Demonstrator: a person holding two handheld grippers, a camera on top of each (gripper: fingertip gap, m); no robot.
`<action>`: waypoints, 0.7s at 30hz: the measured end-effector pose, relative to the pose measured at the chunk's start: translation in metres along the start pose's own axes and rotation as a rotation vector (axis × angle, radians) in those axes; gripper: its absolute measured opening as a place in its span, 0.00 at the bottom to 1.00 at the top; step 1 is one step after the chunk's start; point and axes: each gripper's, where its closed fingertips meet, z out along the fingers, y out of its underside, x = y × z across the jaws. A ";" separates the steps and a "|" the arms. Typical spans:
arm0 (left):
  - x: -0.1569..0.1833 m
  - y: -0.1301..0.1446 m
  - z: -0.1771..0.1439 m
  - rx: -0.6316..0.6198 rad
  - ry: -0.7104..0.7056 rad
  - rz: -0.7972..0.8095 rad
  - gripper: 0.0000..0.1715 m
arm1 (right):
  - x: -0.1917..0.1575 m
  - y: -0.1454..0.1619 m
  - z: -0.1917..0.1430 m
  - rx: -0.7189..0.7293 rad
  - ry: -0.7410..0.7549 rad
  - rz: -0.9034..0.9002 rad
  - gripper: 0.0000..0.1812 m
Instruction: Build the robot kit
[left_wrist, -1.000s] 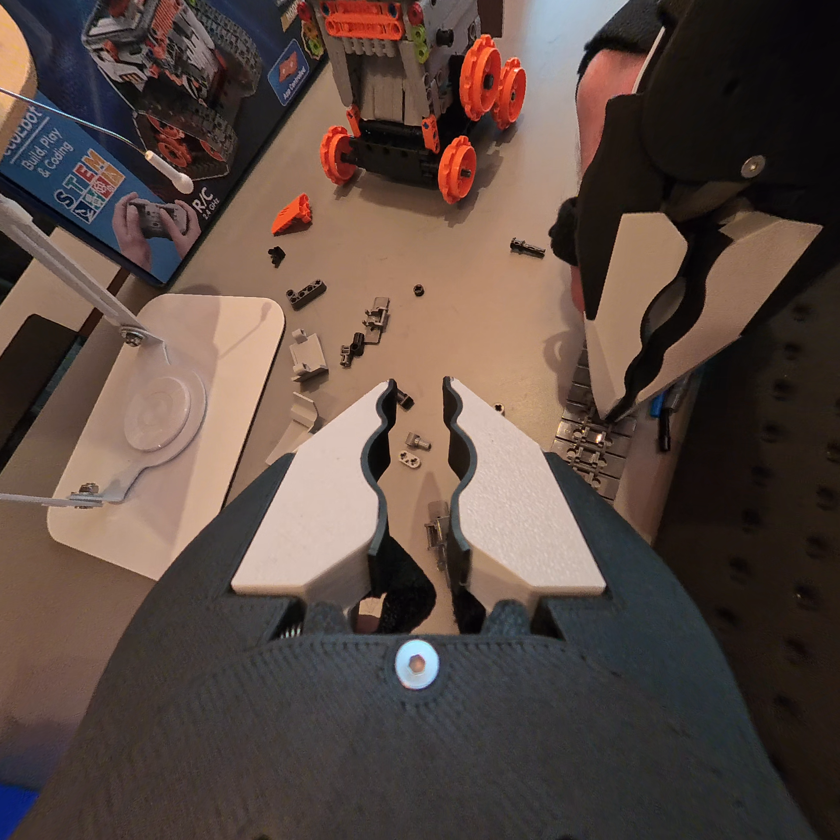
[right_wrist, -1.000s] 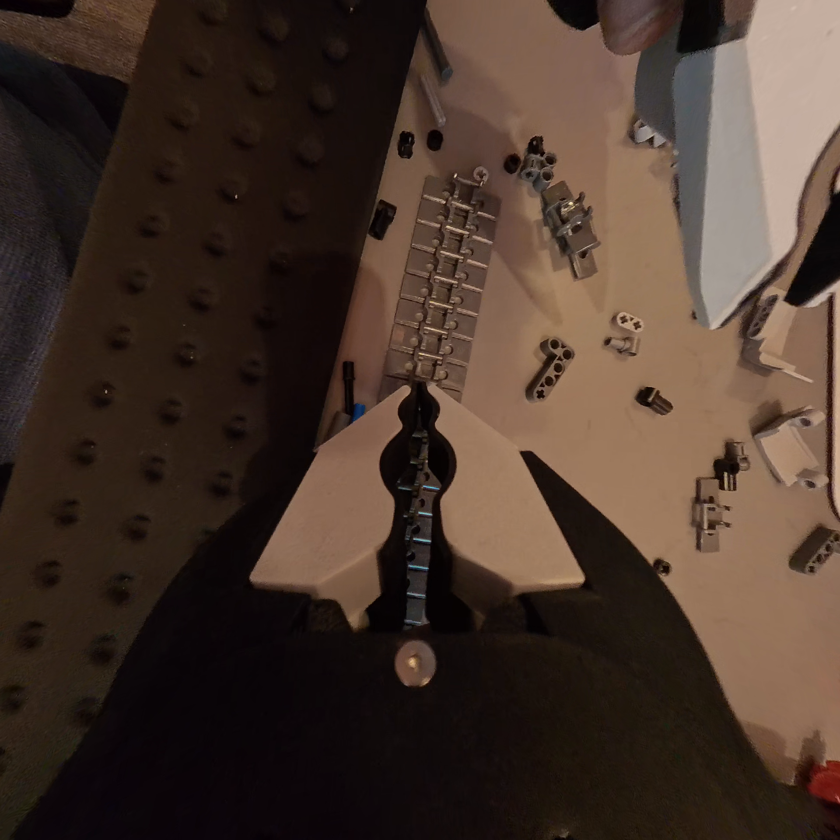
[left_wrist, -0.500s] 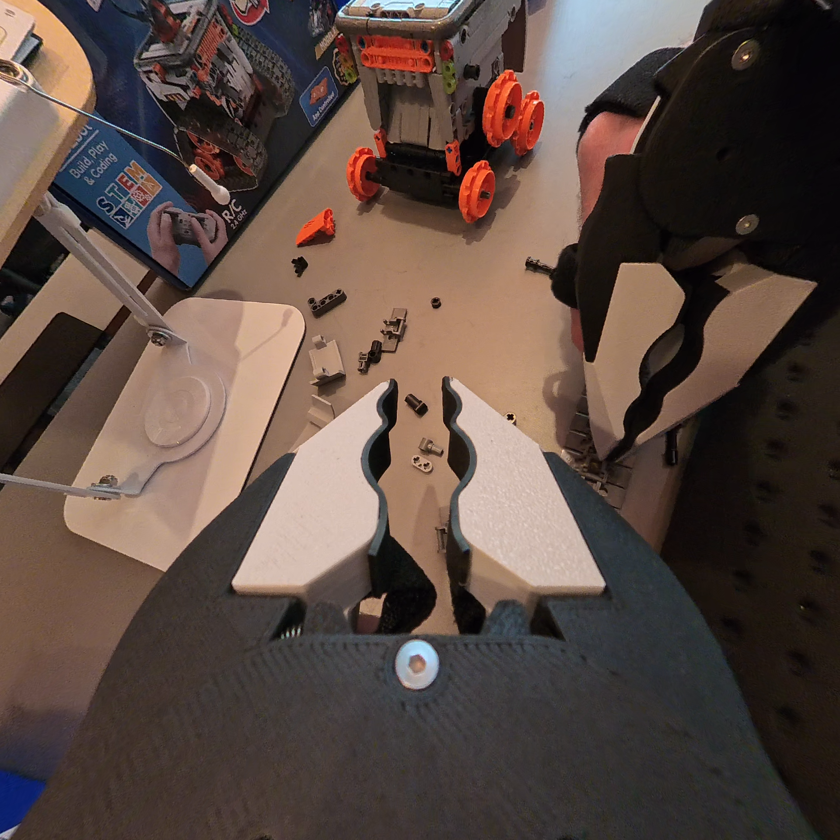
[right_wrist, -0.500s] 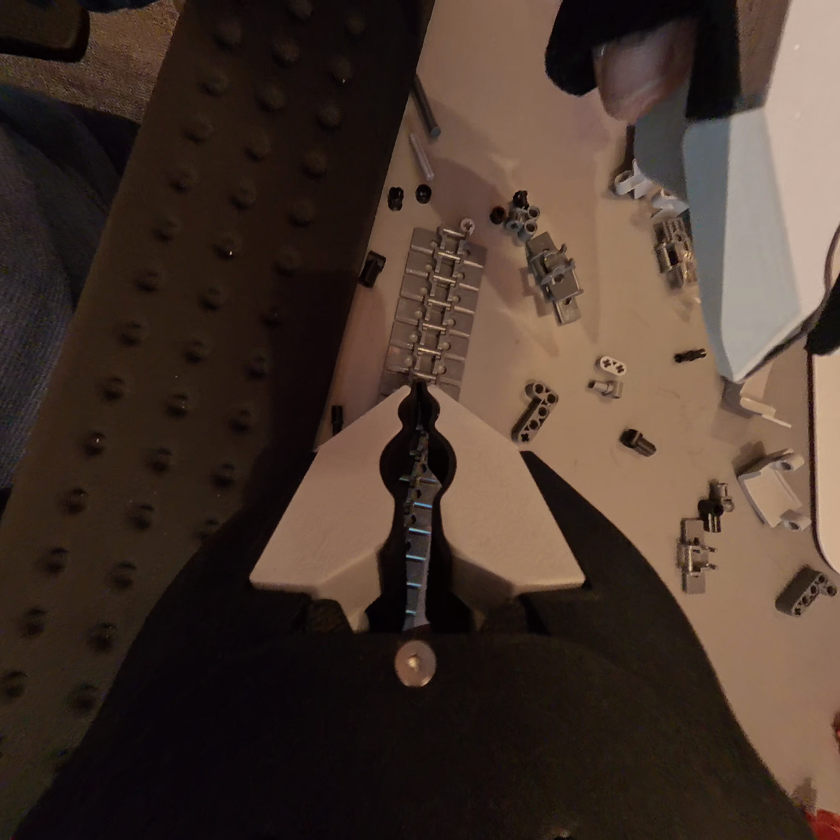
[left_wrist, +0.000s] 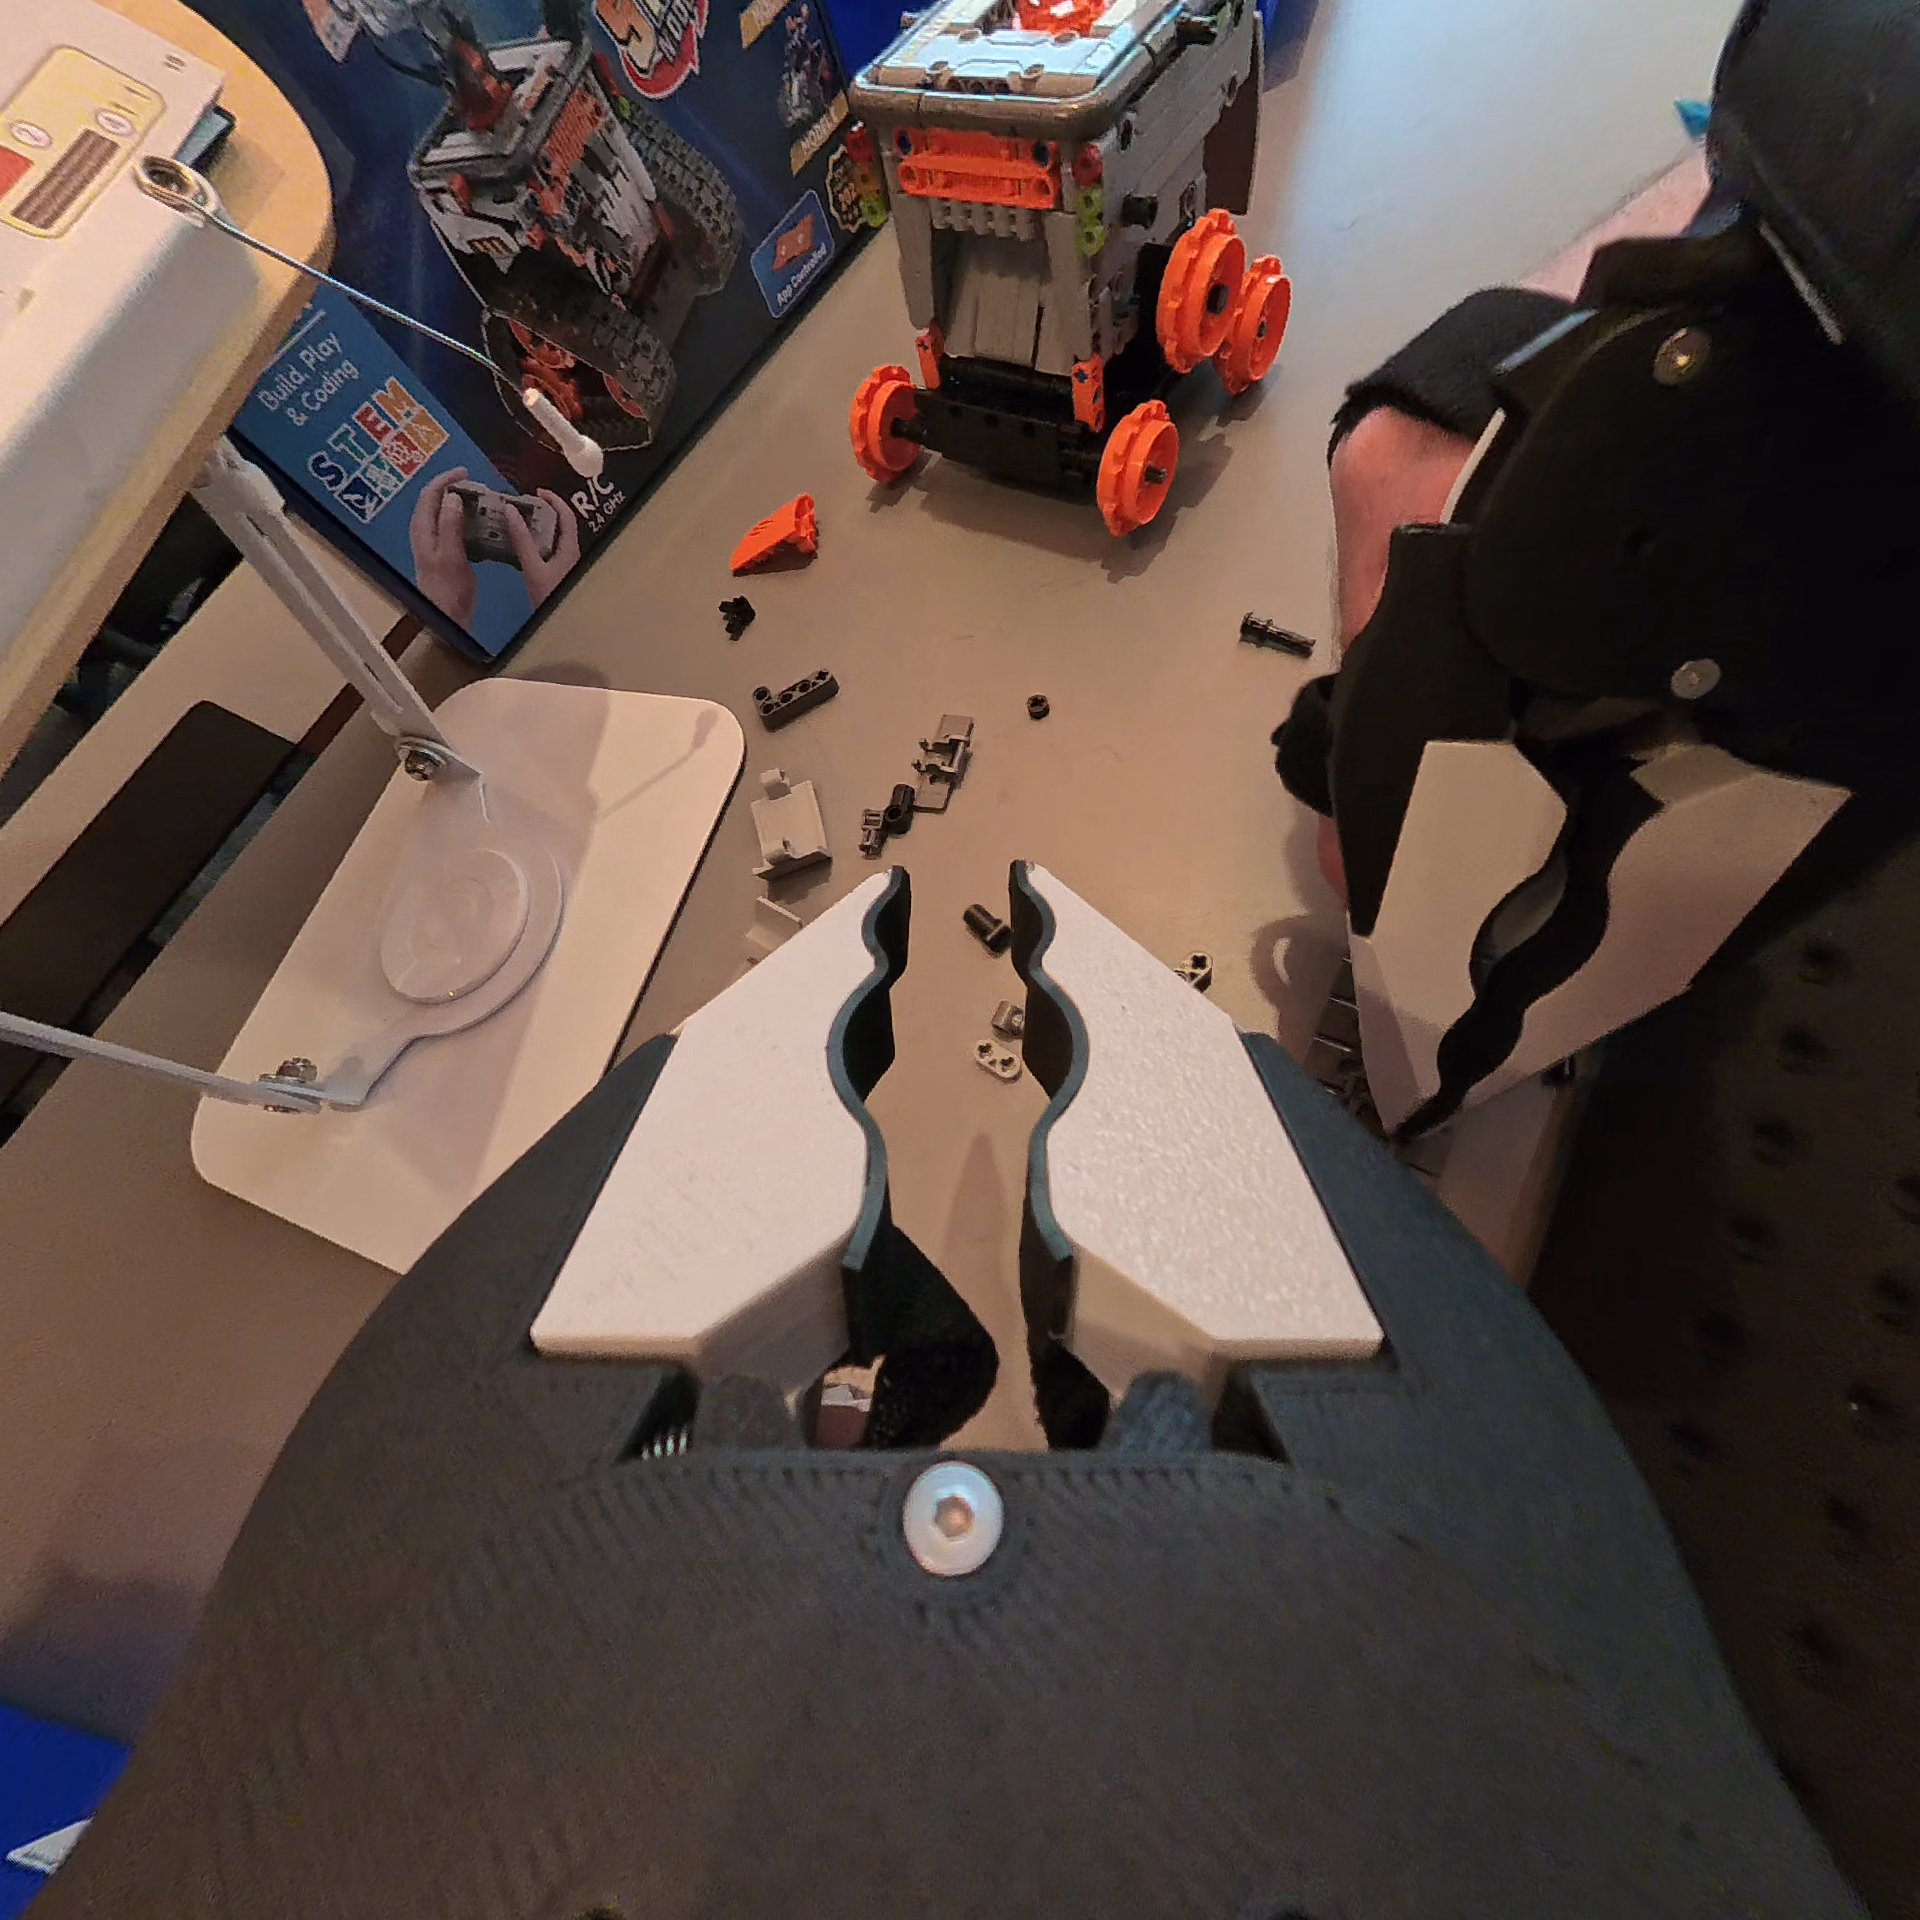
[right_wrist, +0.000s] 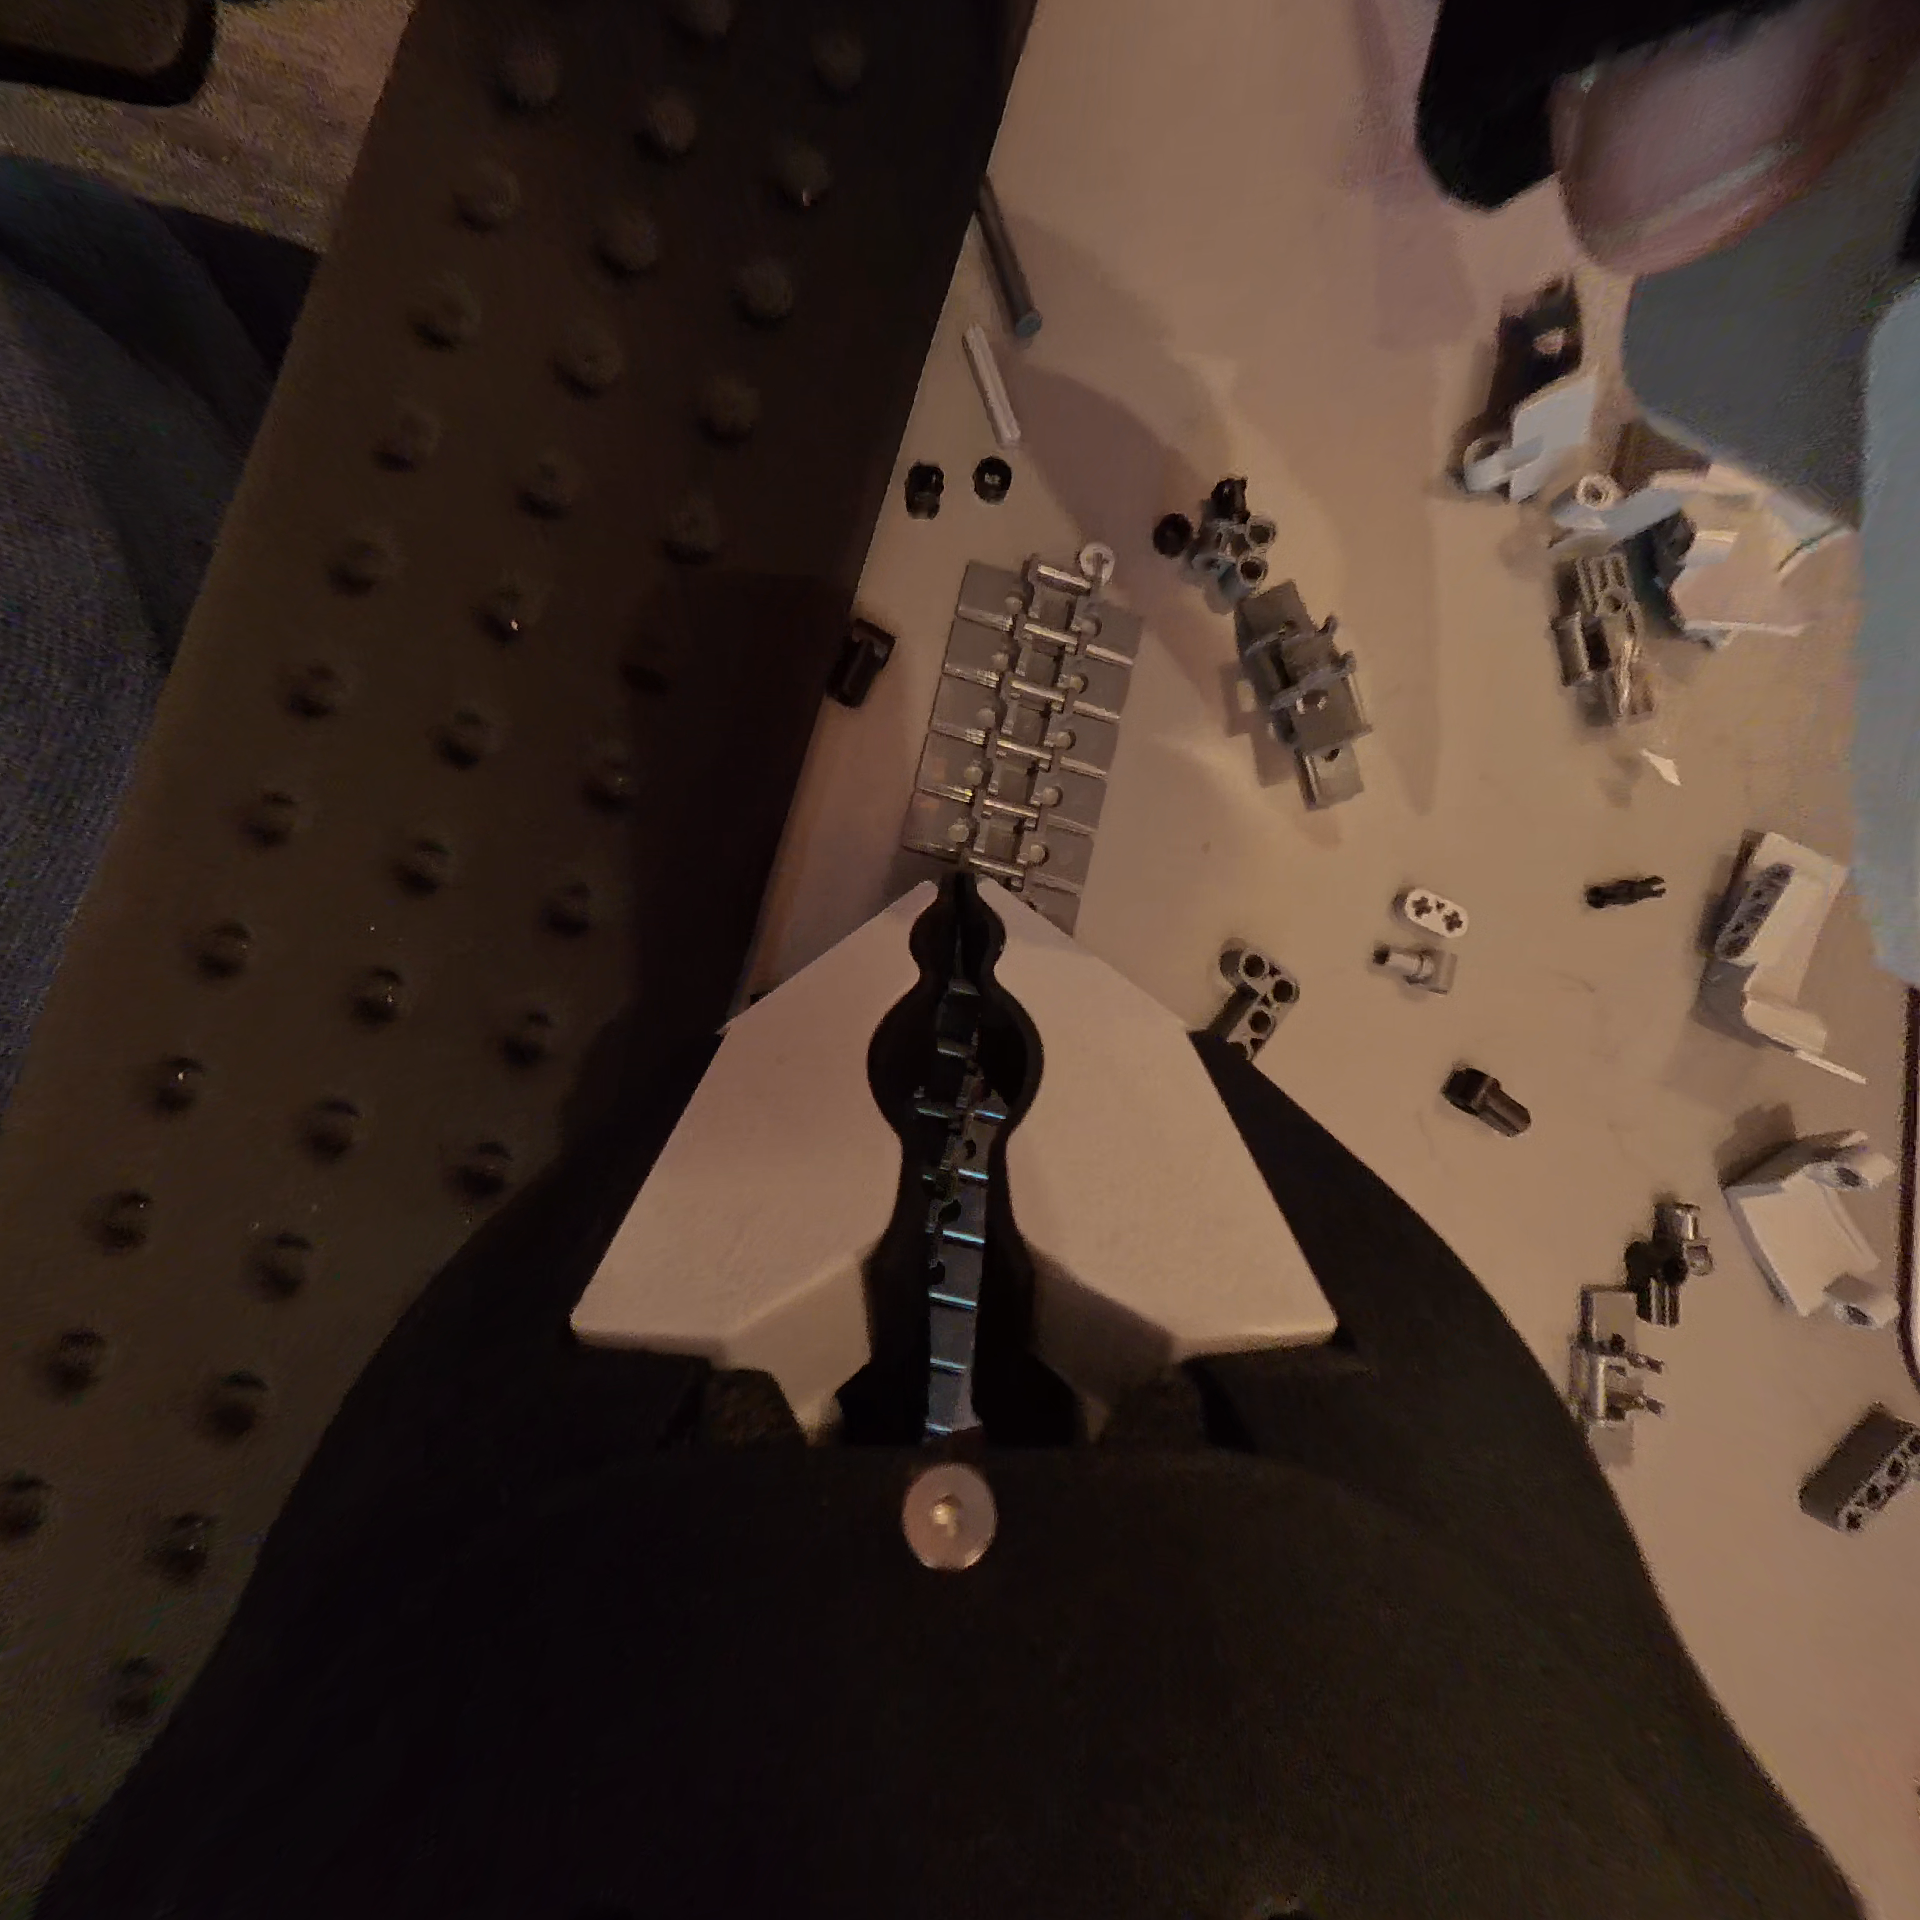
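Grey linked track (right_wrist: 1023, 717) is pinched between the closed jaws of the right gripper (right_wrist: 961, 883); part of the strip runs back between the fingers in deep shadow, the rest lies flat on the table (right_wrist: 1299, 1122) ahead of the tips. Beside it on the left, a dark studded mat (right_wrist: 436, 623) covers the table edge. The left gripper (left_wrist: 961, 883) hangs with a narrow gap between its jaws, empty, above a small black pin (left_wrist: 985, 925) and pale connectors partly hidden by its fingers. Farther ahead stand an orange-wheeled model vehicle (left_wrist: 1060, 291), cut off at the top, a blue box (left_wrist: 540, 312) and a white stand base (left_wrist: 488, 956).
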 end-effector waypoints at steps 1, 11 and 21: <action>-0.001 0.000 -0.001 0.003 -0.004 -0.003 0.11 | -0.001 0.000 0.001 -0.003 -0.005 0.000 0.00; -0.006 -0.002 -0.004 0.013 -0.023 -0.010 0.11 | 0.005 -0.010 0.007 0.005 0.002 -0.015 0.00; -0.013 -0.004 -0.008 0.031 -0.045 -0.029 0.10 | 0.010 -0.021 0.011 0.039 0.027 -0.024 0.00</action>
